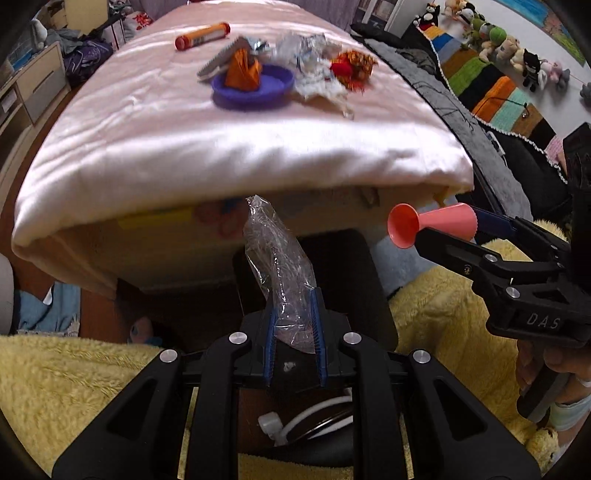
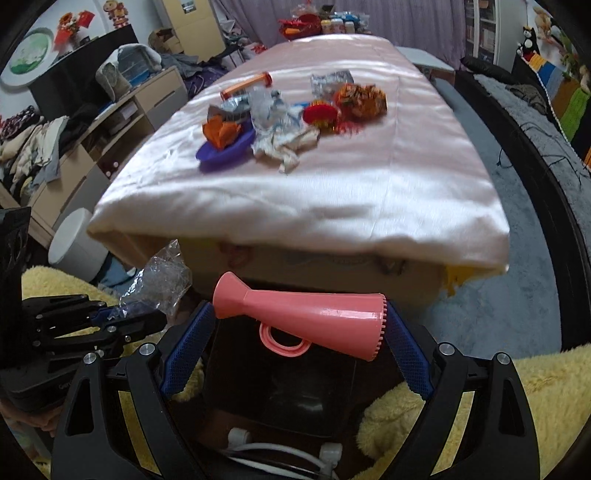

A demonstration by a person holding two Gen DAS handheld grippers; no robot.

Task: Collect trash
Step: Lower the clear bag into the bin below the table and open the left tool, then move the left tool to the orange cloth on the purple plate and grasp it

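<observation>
Grippers both loaded, held short of the bed's near edge.

Left gripper [image 1: 295,332] clenches a clear plastic wrapper [image 1: 280,266]; right gripper [image 2: 295,332] grips a pink toy horn [image 2: 306,314] crosswise, seen at 3 o'clock from the left wrist. Farther off, at 12 o'clock on the pink sheet [image 1: 229,147], lie a purple dish [image 1: 253,88], crumpled wrappers [image 1: 314,70] and an orange tube [image 1: 202,36].

I see the table [image 2: 369,192], draped in a pink satin cloth [image 1: 184,147], filling the upper middle of both views, with an orange tube [image 1: 202,36], a purple plate [image 1: 258,92], crumpled wrappers [image 1: 314,66] and a red-orange pompom [image 1: 352,68] clustered on its far half.
</observation>
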